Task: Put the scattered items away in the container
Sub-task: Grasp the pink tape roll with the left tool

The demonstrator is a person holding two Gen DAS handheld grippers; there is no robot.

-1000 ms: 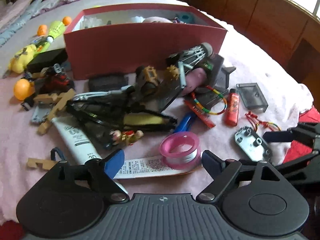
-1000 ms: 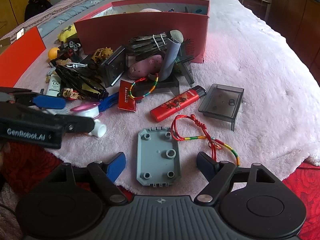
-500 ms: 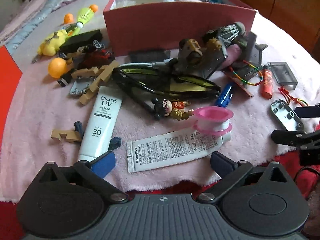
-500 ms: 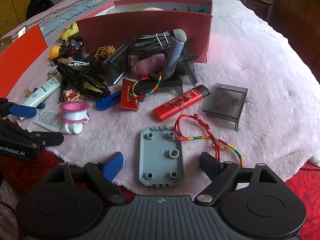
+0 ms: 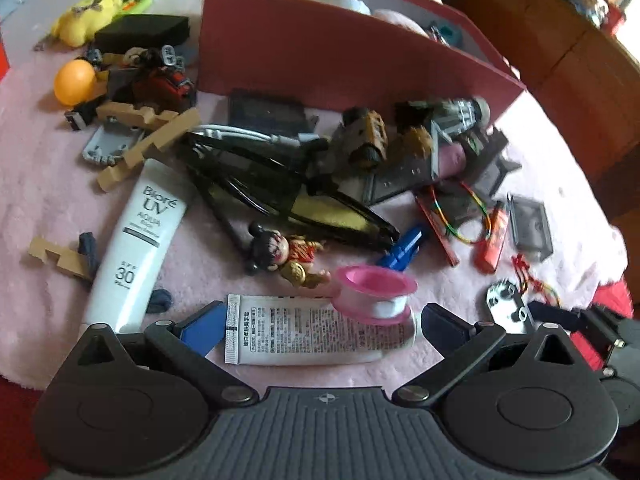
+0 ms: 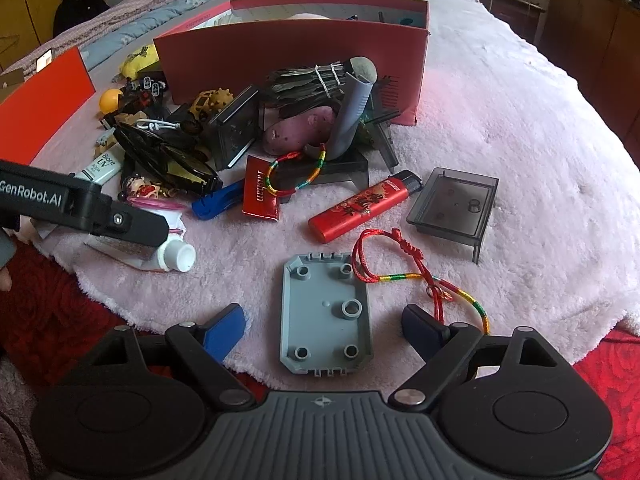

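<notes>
Left tool (image 5: pixel 320 322) spread wide, straddling white tube (image 5: pixel 312 330) before red box (image 5: pixel 340 56), likely for pickup; right tool (image 6: pixel 324 326) wide apart around grey plate (image 6: pixel 326 316).

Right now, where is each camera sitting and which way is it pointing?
Left wrist: on the left hand-held gripper, low over the printed white tube and pink tape roll, facing the red box; its own open fingers show.
Right wrist: on the right hand-held gripper, over the grey plate, facing the same box; its open fingers show.
Shared: box, tube, tape roll, plate.
</notes>
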